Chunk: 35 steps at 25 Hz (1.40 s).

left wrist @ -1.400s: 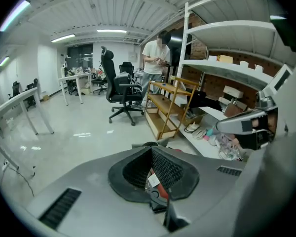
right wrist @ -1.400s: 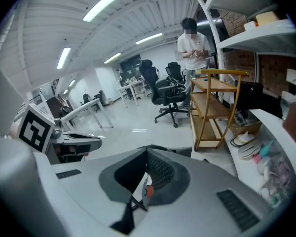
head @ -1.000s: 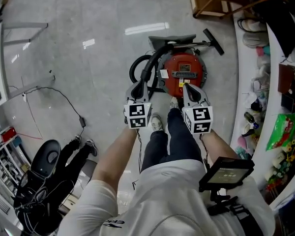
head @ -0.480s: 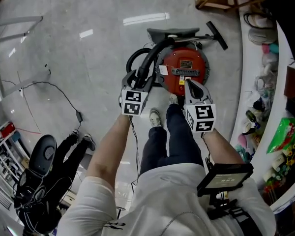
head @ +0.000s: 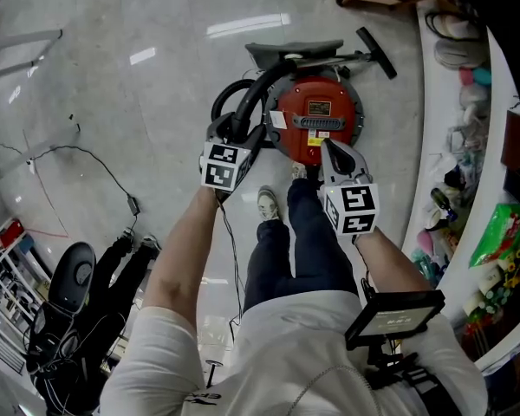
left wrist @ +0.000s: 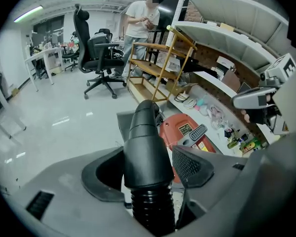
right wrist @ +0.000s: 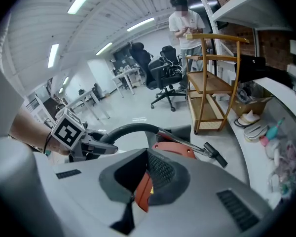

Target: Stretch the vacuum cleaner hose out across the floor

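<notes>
Only the left gripper view shows the left gripper (left wrist: 148,174) opening wide, with the hose (left wrist: 147,132) between its jaws and the pads (left wrist: 190,167) not gripping it. The hose has a smooth black cuff over ribbed tubing and arcs ahead to the red vacuum cleaner (head: 316,115). The right gripper (right wrist: 148,154) is closed and empty.
</notes>
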{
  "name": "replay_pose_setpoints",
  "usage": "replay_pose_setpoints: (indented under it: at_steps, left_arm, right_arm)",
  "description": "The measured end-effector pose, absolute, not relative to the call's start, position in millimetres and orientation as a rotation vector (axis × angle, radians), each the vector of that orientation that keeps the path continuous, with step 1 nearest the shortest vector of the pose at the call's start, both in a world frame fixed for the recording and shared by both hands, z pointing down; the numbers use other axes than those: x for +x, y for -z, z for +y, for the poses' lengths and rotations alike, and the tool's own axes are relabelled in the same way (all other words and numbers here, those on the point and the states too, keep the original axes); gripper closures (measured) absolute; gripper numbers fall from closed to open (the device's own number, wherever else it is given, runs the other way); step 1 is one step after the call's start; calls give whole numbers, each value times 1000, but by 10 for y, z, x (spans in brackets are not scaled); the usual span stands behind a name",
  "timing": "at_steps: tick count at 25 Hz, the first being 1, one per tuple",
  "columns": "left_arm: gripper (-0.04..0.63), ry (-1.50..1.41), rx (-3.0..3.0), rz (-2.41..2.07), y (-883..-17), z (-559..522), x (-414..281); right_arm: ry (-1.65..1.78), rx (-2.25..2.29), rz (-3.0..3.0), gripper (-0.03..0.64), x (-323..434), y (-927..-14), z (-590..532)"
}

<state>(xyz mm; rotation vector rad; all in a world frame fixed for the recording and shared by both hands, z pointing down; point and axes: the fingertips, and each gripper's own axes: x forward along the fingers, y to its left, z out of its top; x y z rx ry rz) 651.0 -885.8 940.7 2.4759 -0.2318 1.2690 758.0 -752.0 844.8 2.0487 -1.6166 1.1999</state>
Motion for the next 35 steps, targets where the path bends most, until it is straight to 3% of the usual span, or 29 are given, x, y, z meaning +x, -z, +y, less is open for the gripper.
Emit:
replay_pose_setpoints:
  at_steps: [17, 20, 35]
  left_arm:
    - [327, -1370, 2366, -72, -9630, -8862, 6737]
    - [382, -1384, 2339, -105, -9632, -8904, 6730]
    - [387, -1312, 2352, -117, -9175, -8595, 7027]
  right_arm:
    - [-1223, 2066, -1586, 618, 7636, -8529, -7384]
    - [-1226, 2068, -1585, 618, 7644, -8526, -7407]
    - [-1194, 2118, -1588, 618, 7823, -8372, -7599]
